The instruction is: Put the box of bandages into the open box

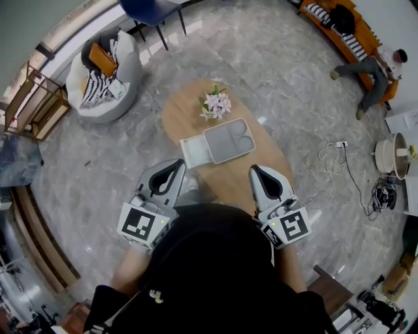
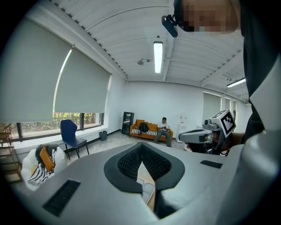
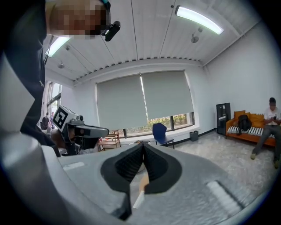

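On the oval wooden table (image 1: 189,107) lies a grey open box (image 1: 228,140) with shallow compartments. A flat white piece (image 1: 194,151) rests against its left side; I cannot tell whether it is the lid or the bandage box. My left gripper (image 1: 173,168) is held near the table's front edge, left of centre, jaws shut and empty. My right gripper (image 1: 256,172) is at the front right, also shut and empty. The left gripper view shows its pads (image 2: 131,160) pressed together, and the right gripper view shows the same of its pads (image 3: 153,165). Both grippers point up and away from the table.
A pot of pink flowers (image 1: 215,104) stands on the table behind the box. A white armchair (image 1: 104,75) and a blue chair (image 1: 153,13) are at the far left. A person sits on an orange sofa (image 1: 346,32), and cables (image 1: 339,160) trail on the marble floor at the right.
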Demonstrator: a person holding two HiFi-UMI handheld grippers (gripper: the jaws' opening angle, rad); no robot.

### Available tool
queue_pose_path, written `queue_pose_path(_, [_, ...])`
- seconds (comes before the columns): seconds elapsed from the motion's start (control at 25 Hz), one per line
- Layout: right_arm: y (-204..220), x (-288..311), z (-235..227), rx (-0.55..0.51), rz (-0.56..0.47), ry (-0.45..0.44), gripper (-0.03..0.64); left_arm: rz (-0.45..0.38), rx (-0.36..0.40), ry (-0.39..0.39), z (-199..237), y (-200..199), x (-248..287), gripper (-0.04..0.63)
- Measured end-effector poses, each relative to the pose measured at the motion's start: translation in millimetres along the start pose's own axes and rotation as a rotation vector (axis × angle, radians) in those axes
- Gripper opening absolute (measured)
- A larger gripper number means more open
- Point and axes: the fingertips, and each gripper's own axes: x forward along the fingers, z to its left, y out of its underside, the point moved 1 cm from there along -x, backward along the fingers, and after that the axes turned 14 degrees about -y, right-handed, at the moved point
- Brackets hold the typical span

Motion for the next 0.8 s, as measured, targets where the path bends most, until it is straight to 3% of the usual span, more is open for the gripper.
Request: queue_pose_path(0.8, [-6,15,21,-0.048,0.016,-0.039,-0.002,-0.012,-0.017,-0.058,13,6,-23,0.015])
